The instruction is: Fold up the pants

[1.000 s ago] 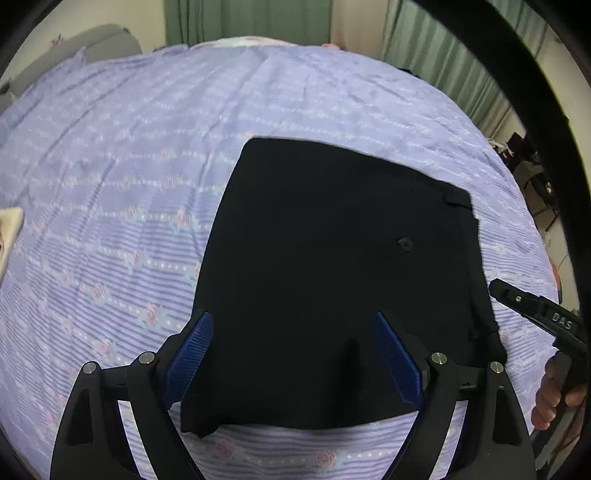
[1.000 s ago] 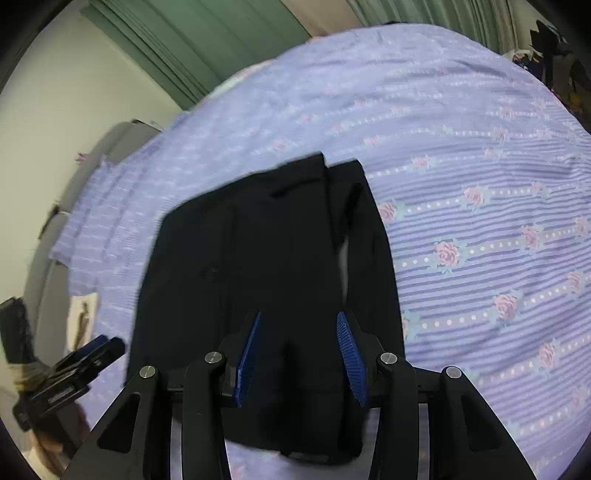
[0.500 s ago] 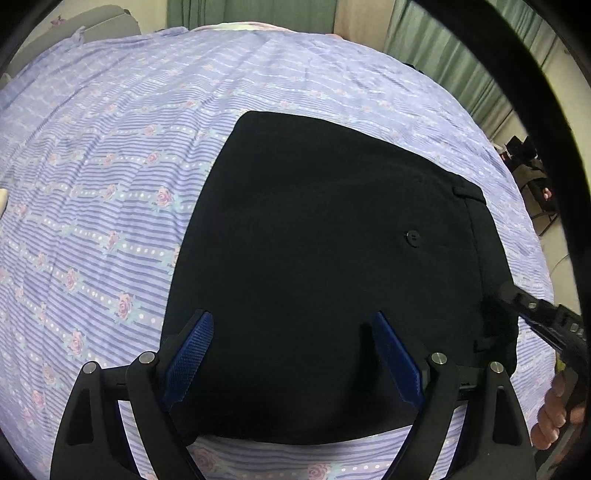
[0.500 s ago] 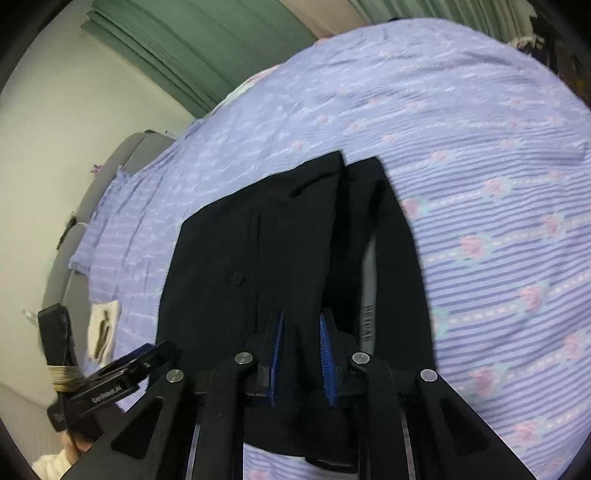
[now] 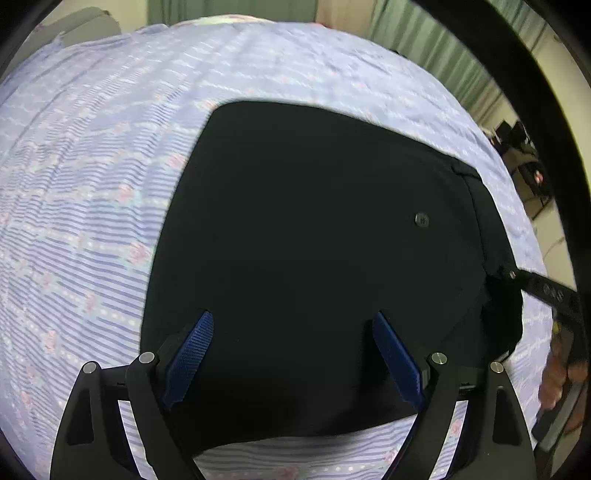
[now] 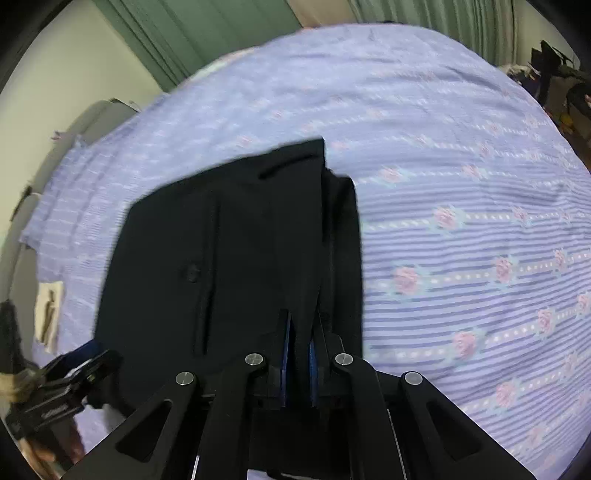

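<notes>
Black folded pants (image 5: 314, 240) lie on a bed with a lilac striped, rose-patterned sheet (image 5: 92, 184). My left gripper (image 5: 291, 354) is open, its blue pads spread wide over the near edge of the pants. My right gripper (image 6: 300, 354) is shut on a fold of the pants (image 6: 229, 251) near the waistband edge. The right gripper also shows at the right edge of the left wrist view (image 5: 513, 275), touching the pants' right corner. The left gripper shows at the lower left of the right wrist view (image 6: 74, 369).
The sheet (image 6: 461, 221) spreads wide to the right of the pants. Green curtains (image 6: 207, 33) hang behind the bed. A grey headboard or chair (image 5: 85, 26) is at the far left. Dark furniture (image 5: 524, 147) stands past the bed's right side.
My right gripper has closed from open onto a fold of the pants. My left gripper has moved closer over the near edge of the pants and stays open.
</notes>
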Demonstrator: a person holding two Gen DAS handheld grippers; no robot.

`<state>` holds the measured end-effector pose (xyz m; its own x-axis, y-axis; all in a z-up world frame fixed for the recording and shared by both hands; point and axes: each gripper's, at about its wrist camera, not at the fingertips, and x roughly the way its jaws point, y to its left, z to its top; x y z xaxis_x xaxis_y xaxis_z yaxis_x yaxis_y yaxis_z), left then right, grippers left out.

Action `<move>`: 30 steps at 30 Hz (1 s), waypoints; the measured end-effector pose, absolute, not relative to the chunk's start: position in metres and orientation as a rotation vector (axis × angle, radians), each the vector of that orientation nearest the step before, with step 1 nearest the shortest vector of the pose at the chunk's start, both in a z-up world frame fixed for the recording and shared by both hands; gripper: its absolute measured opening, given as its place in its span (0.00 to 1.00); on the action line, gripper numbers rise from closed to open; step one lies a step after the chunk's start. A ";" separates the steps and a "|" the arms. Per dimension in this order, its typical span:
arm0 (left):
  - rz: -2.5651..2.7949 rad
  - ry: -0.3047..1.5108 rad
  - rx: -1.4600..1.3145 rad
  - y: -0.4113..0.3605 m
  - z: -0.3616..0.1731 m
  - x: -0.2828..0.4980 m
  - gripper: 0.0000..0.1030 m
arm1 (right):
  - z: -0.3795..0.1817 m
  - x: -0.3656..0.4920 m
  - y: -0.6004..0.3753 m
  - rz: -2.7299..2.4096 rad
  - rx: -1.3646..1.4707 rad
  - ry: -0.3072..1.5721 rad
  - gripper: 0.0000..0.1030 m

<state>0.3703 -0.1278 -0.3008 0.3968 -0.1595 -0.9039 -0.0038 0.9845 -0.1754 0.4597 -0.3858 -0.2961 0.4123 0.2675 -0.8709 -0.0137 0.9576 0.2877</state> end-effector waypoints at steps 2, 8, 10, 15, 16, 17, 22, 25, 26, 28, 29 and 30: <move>-0.084 1.154 -0.114 -0.134 -0.306 0.368 0.87 | -0.307 0.462 -0.393 0.179 0.273 1.163 0.16; -0.070 1.170 -0.133 -0.129 -0.309 0.362 0.91 | -0.301 0.435 -0.404 0.052 0.299 1.131 0.62; -0.075 1.178 -0.128 -0.127 -0.310 0.356 0.93 | -0.290 0.412 -0.409 0.025 0.327 1.081 0.67; -0.062 1.204 -0.006 -0.133 -0.325 0.325 0.93 | -0.282 0.370 -0.409 0.025 0.378 1.005 0.79; -0.058 1.196 0.011 -0.135 -0.325 0.318 0.93 | -0.286 0.370 -0.406 0.042 0.380 1.007 0.79; -0.054 1.185 0.021 -0.137 -0.324 0.313 0.93 | -0.290 0.372 -0.404 0.056 0.381 1.013 0.79; -0.030 1.185 -0.009 -0.137 -0.329 0.310 0.93 | -0.319 0.390 -0.412 0.088 0.491 1.041 0.79; -0.029 1.185 -0.027 -0.136 -0.332 0.311 0.94 | -0.332 0.399 -0.420 0.140 0.577 1.054 0.79; -0.028 1.183 -0.030 -0.136 -0.332 0.313 0.95 | -0.337 0.402 -0.421 0.171 0.599 1.062 0.79; -0.026 1.178 -0.040 -0.142 -0.334 0.314 0.95 | -0.344 0.408 -0.419 0.207 0.610 1.085 0.79; -0.028 1.177 -0.043 -0.140 -0.336 0.316 0.95 | -0.346 0.410 -0.418 0.219 0.609 1.088 0.80; -0.031 1.175 -0.049 -0.138 -0.336 0.316 0.95 | -0.347 0.413 -0.416 0.249 0.612 1.087 0.80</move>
